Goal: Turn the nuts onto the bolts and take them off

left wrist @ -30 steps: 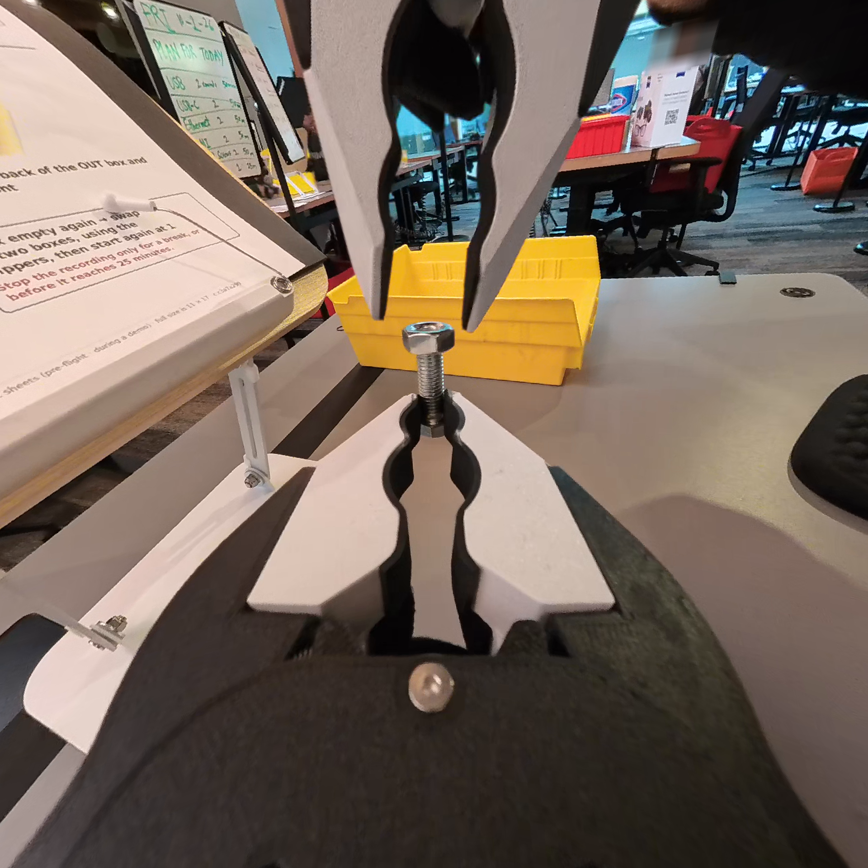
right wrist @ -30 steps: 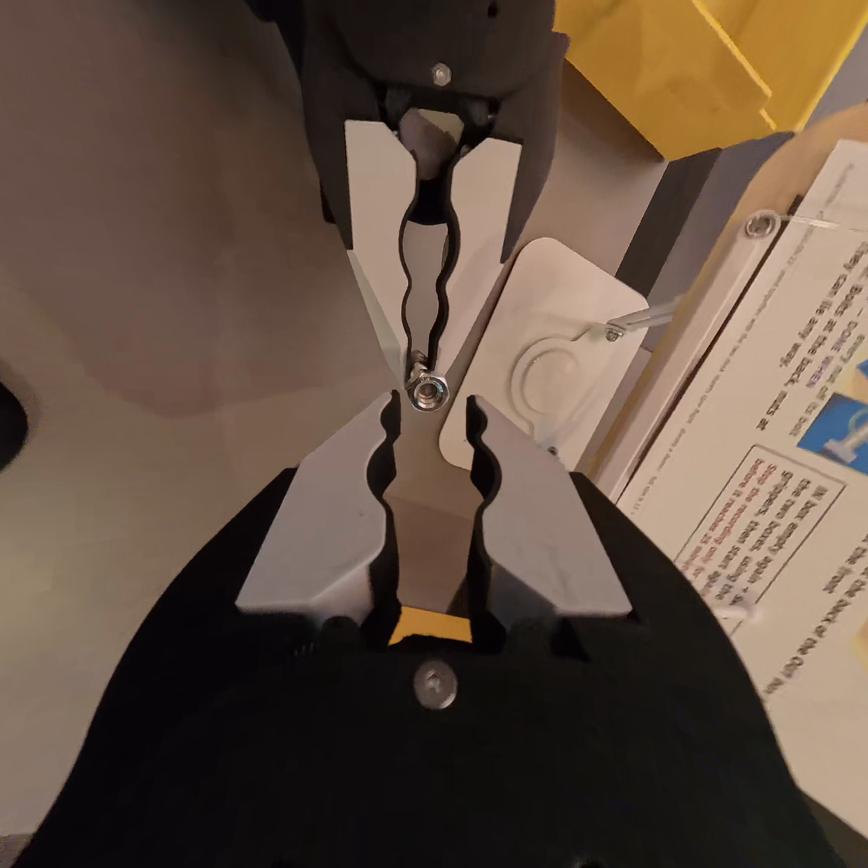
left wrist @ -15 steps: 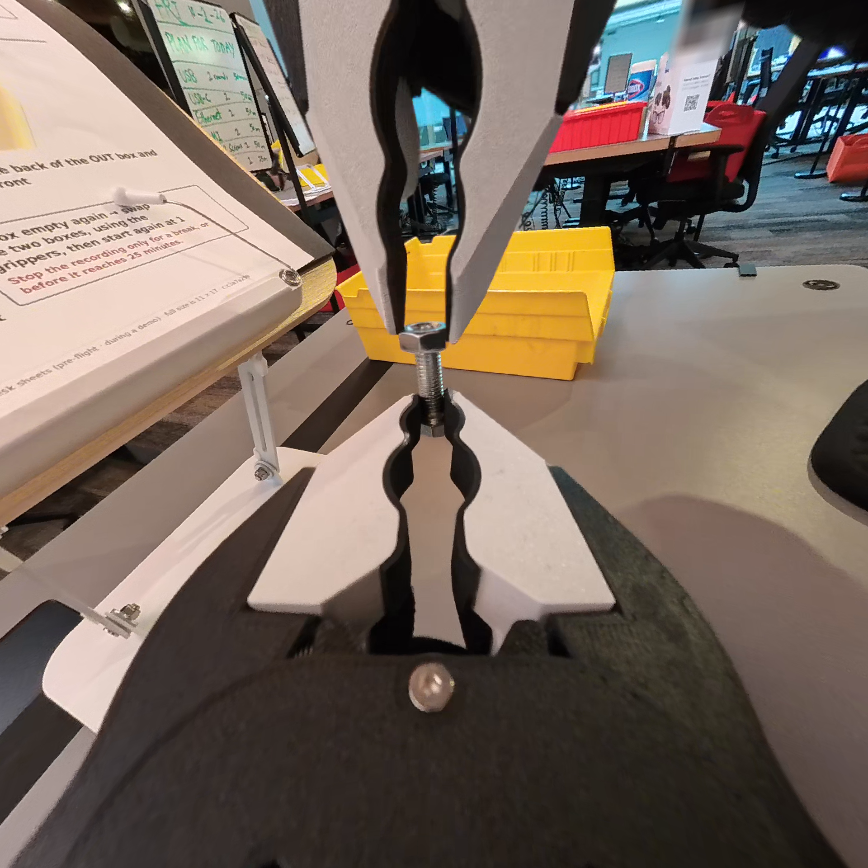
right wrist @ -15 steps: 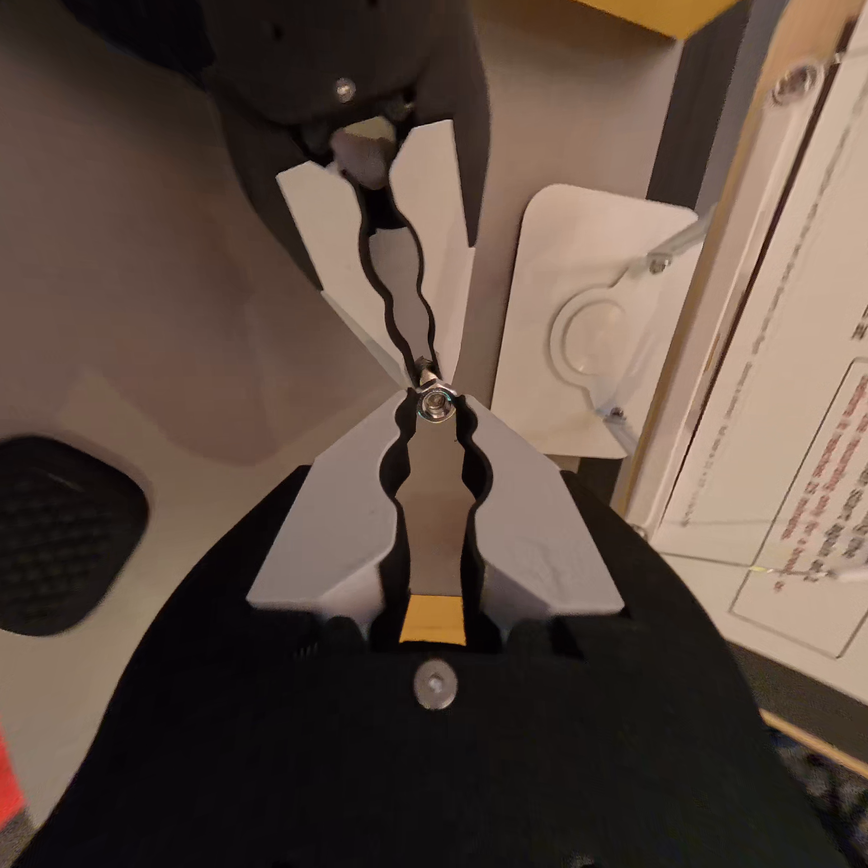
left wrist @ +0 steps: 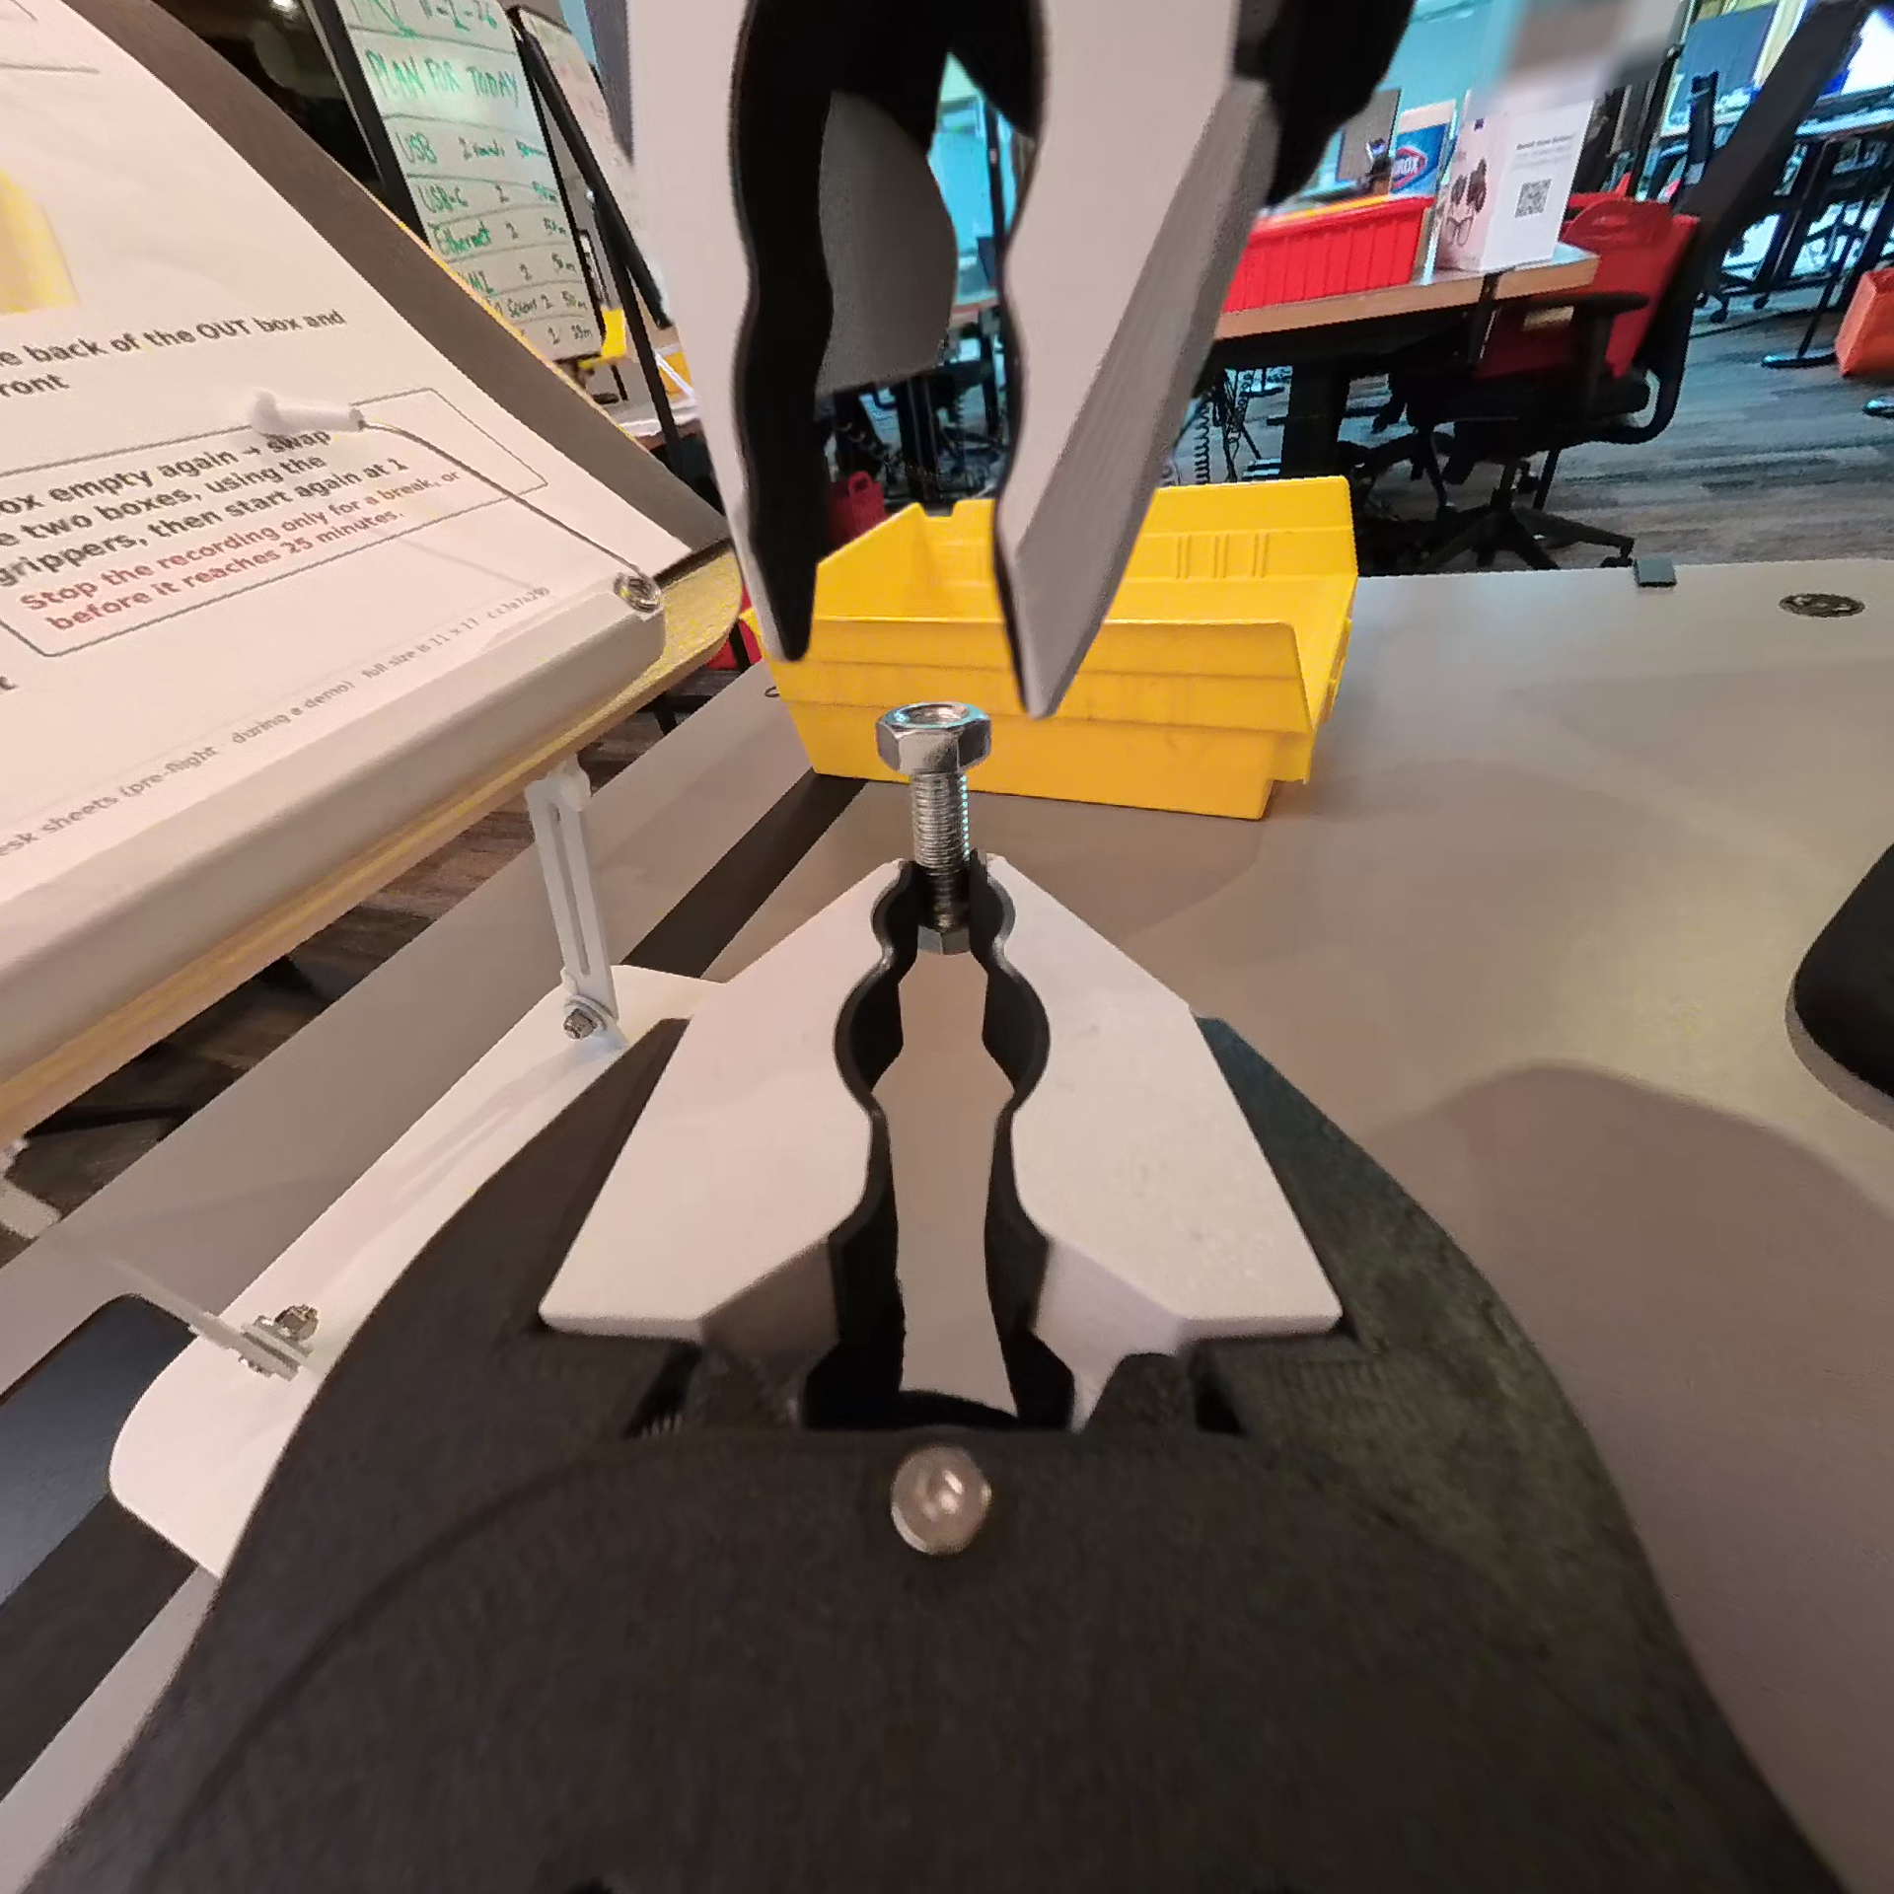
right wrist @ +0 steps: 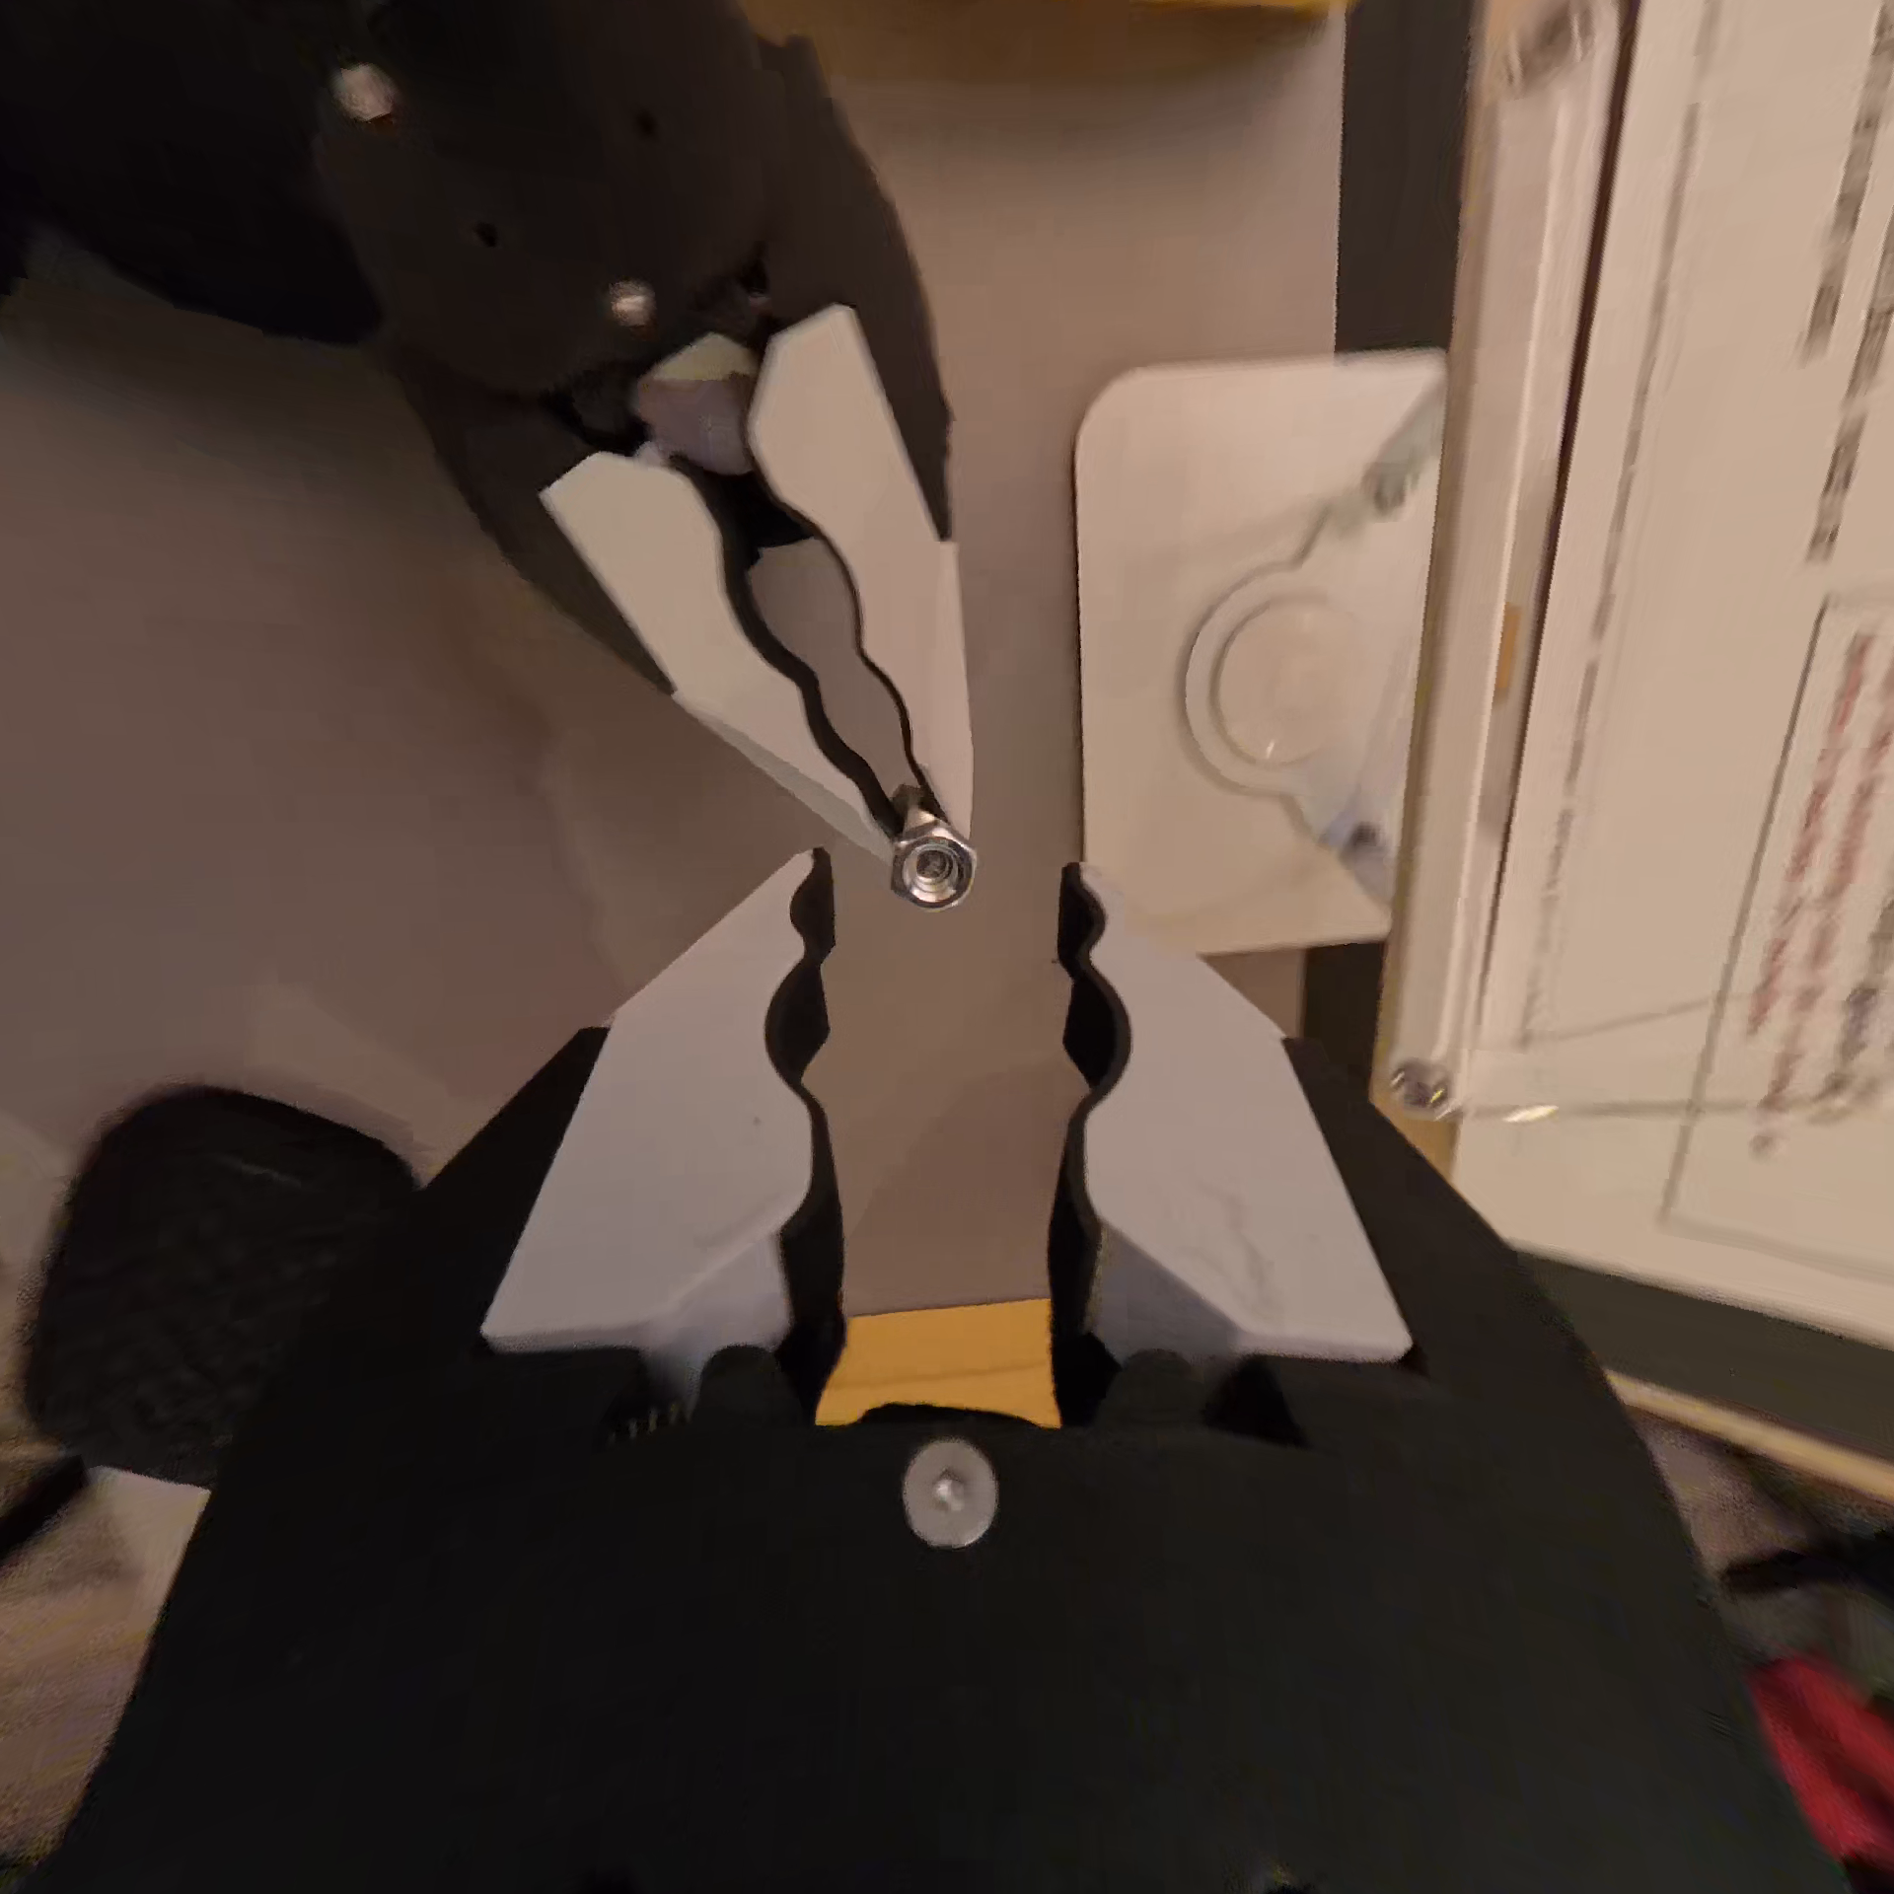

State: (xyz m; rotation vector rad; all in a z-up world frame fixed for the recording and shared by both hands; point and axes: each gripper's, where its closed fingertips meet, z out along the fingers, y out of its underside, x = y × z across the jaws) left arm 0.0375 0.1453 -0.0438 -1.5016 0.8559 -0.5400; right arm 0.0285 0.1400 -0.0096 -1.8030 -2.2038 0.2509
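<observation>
We hold the bolt [left wrist: 938,835] tight in our left tool [left wrist: 941,902] | right tool [right wrist: 938,887] wide above the nut [left wrist: 933,736] | we should pinch its flat sides, then twist.

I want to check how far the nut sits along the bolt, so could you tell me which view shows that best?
The left wrist view: it shows the bolt side-on, upright in the left gripper, with the nut at its top end. The right wrist view looks down on the nut end-on, so the thread is hidden.
</observation>
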